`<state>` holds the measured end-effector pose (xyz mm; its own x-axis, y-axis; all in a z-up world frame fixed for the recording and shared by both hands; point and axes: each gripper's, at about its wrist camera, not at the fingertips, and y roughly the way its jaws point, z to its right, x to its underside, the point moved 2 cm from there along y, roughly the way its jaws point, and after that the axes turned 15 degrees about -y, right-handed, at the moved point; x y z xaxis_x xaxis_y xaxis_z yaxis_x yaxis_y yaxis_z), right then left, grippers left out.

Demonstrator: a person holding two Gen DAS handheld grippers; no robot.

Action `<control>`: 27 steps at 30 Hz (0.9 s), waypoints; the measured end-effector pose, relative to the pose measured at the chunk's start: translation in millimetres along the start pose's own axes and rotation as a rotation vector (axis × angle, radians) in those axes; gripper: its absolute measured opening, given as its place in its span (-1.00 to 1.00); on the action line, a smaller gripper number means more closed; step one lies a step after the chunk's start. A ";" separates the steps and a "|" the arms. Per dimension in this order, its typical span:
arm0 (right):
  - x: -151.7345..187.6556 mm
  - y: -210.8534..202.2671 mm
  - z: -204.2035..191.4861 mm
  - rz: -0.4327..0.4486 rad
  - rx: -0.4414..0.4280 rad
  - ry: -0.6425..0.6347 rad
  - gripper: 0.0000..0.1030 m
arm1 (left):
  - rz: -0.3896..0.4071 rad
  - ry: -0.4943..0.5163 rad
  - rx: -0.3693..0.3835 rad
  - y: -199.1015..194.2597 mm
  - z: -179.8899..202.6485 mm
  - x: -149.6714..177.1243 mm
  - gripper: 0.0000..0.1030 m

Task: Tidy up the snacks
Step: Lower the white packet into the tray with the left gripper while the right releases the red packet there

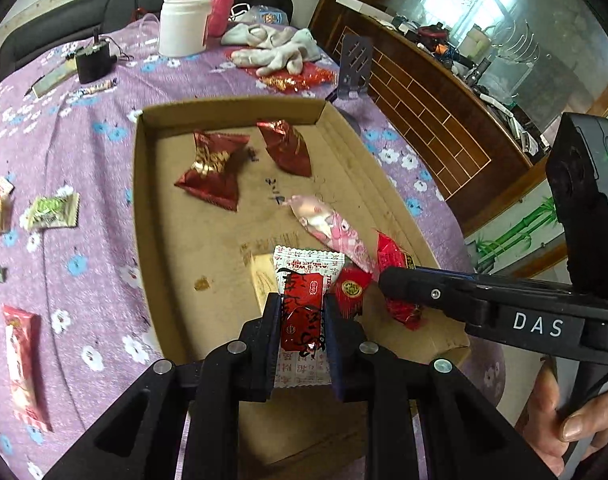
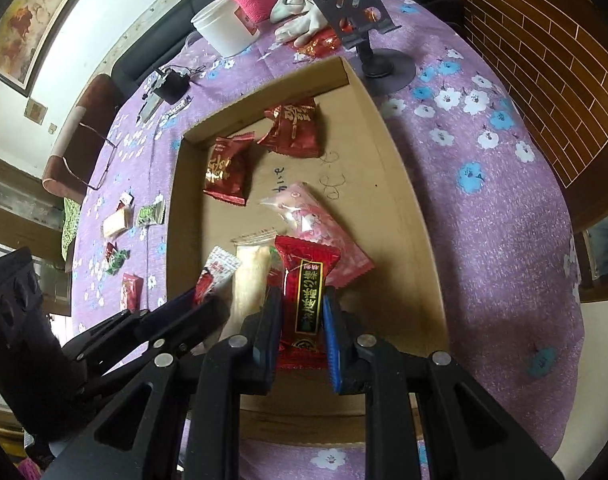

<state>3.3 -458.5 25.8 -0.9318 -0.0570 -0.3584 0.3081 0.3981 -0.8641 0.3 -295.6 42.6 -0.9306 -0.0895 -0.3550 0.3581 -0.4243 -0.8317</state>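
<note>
Our left gripper (image 1: 302, 312) pinches a red-and-white snack packet (image 1: 304, 300), its lower end hidden between the fingers. Our right gripper (image 2: 302, 312) clamps a red packet (image 2: 307, 300). Both hang over the cardboard tray (image 1: 152, 216), where a pink packet (image 1: 327, 228) lies half covered.

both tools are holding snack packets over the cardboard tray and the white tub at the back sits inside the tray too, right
Not quite. The white tub stands on the purple cloth beyond the cardboard tray, not inside it, as the left wrist view shows. The rest holds: the left tool grips a white-and-red packet and the right tool a red packet over the tray.
</note>
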 end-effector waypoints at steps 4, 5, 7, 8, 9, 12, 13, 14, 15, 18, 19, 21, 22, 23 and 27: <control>3.5 4.4 1.7 -0.018 -0.007 0.007 -0.64 | -0.012 -0.003 -0.009 4.4 -2.0 4.7 -0.61; 3.5 5.3 1.0 -0.021 -0.004 0.004 -0.64 | -0.019 -0.006 -0.008 5.8 -2.5 6.0 -0.61; 4.1 7.9 -0.3 -0.029 -0.001 -0.002 -0.64 | -0.029 -0.002 -0.011 8.4 -2.7 9.0 -0.61; 4.7 8.8 -0.3 -0.033 0.001 -0.002 -0.64 | -0.033 0.000 -0.011 9.2 -2.5 10.2 -0.61; 5.2 10.4 -0.5 -0.039 0.003 -0.003 -0.64 | -0.038 0.001 -0.010 9.9 -2.3 11.6 -0.61; 7.3 15.2 0.1 -0.057 0.003 0.004 -0.64 | -0.046 0.010 -0.007 10.8 -0.8 14.6 -0.60; 7.7 15.5 0.2 -0.059 0.004 0.005 -0.63 | -0.049 0.011 -0.005 10.9 -0.5 15.3 -0.60; 7.9 15.7 0.3 -0.060 0.006 0.005 -0.63 | -0.051 0.013 -0.003 11.0 -0.1 16.0 -0.59; 8.2 15.2 1.0 -0.062 0.010 0.005 -0.63 | -0.051 0.015 -0.003 11.3 0.7 16.6 -0.59; 9.4 14.8 1.6 -0.064 0.011 0.011 -0.62 | -0.054 0.018 0.002 10.8 1.6 17.9 -0.59; 9.8 14.4 2.2 -0.064 0.014 0.013 -0.62 | -0.055 0.020 0.000 10.7 1.9 18.1 -0.59; 9.3 14.3 2.0 -0.062 0.018 0.018 -0.62 | -0.056 0.024 0.002 10.2 2.4 18.6 -0.58; 9.6 13.4 2.1 -0.059 0.019 0.021 -0.62 | -0.057 0.025 0.003 10.3 2.3 18.3 -0.58; 9.8 12.7 2.3 -0.057 0.021 0.022 -0.61 | -0.059 0.028 0.003 10.0 2.6 18.7 -0.58; 9.6 8.1 1.8 -0.043 0.029 0.025 -0.61 | -0.058 0.035 0.006 7.8 4.4 19.6 -0.47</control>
<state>-2.8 -457.4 14.7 -0.9488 -0.0507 -0.3118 0.2724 0.3686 -0.8888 -15.4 -304.6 31.1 -0.9465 -0.0331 -0.3210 0.3030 -0.4336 -0.8486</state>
